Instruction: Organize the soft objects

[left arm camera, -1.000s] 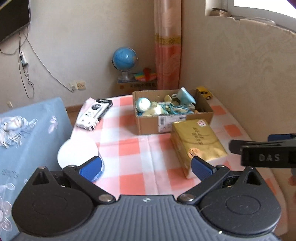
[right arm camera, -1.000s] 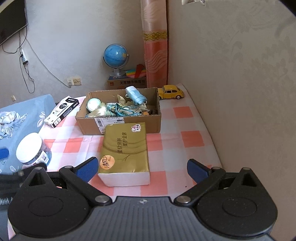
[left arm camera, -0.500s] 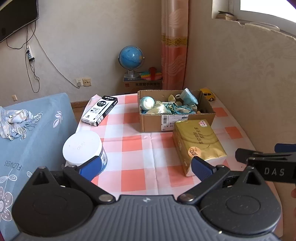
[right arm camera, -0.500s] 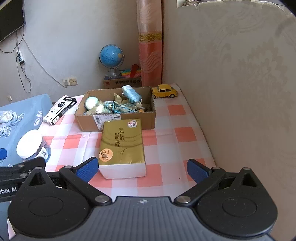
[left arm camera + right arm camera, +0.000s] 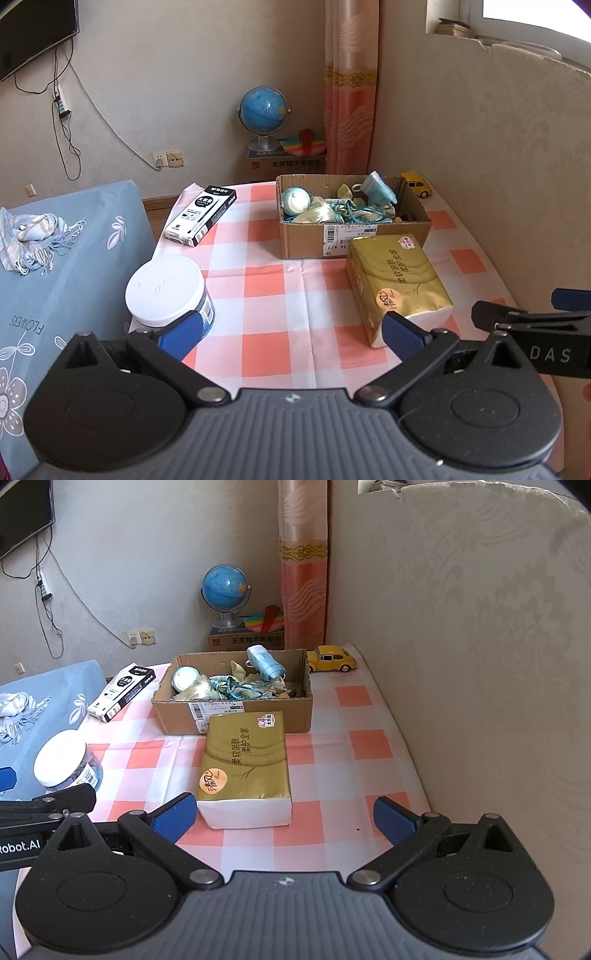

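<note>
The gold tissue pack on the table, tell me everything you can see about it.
The gold tissue pack is a soft rectangular brick in shiny gold wrap with a white end, dark printed characters and an orange round label. It lies flat on the checked tablecloth, its far end against or just short of the cardboard box. Nothing grips it.

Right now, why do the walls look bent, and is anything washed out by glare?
Left wrist view: the fisheye lens bows the wall, and the window at top right is blown out white. Right wrist view: same curving, dark corners, but the gold tissue pack stays sharp with only a soft sheen.
</note>
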